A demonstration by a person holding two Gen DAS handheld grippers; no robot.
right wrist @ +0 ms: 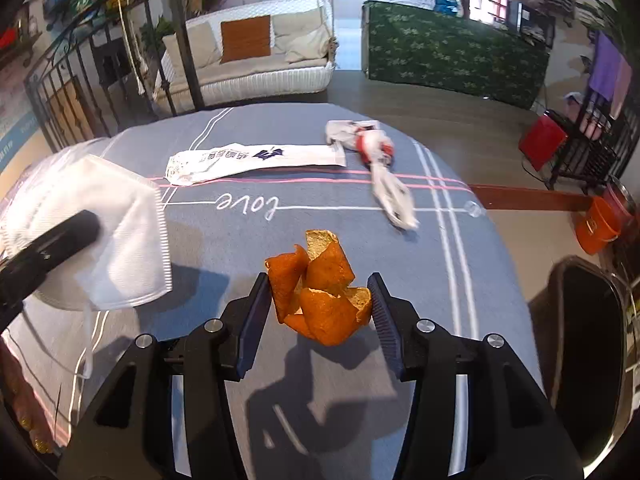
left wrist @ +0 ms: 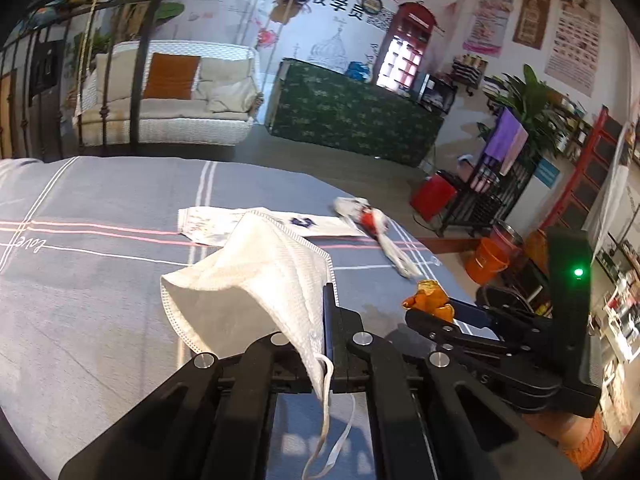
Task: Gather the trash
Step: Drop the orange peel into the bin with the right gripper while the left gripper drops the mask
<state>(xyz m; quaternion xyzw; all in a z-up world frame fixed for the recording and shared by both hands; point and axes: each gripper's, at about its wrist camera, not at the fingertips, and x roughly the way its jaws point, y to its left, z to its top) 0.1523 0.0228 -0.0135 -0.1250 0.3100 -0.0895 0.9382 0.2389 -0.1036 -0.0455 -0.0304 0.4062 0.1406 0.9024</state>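
Observation:
My left gripper [left wrist: 330,294] is shut on a white face mask [left wrist: 256,280], which hangs over its fingers above the table, ear loops dangling. My right gripper [right wrist: 320,300] is shut on a curled orange peel [right wrist: 320,292], both pads pressing its sides. The peel is lifted off the cloth and casts a shadow below. In the right wrist view the left gripper [right wrist: 90,224] and the mask [right wrist: 120,240] are at the left. The left wrist view shows the right gripper [left wrist: 436,312] and peel [left wrist: 430,298] at the right.
On the grey striped tablecloth [right wrist: 360,240] lie a long white wrapper [right wrist: 256,160], a crumpled white-and-red plastic bag [right wrist: 372,148] and a small clear cap [right wrist: 474,208]. A dark bin [right wrist: 588,340] stands off the table's right edge, with an orange bucket [right wrist: 596,224] beyond it.

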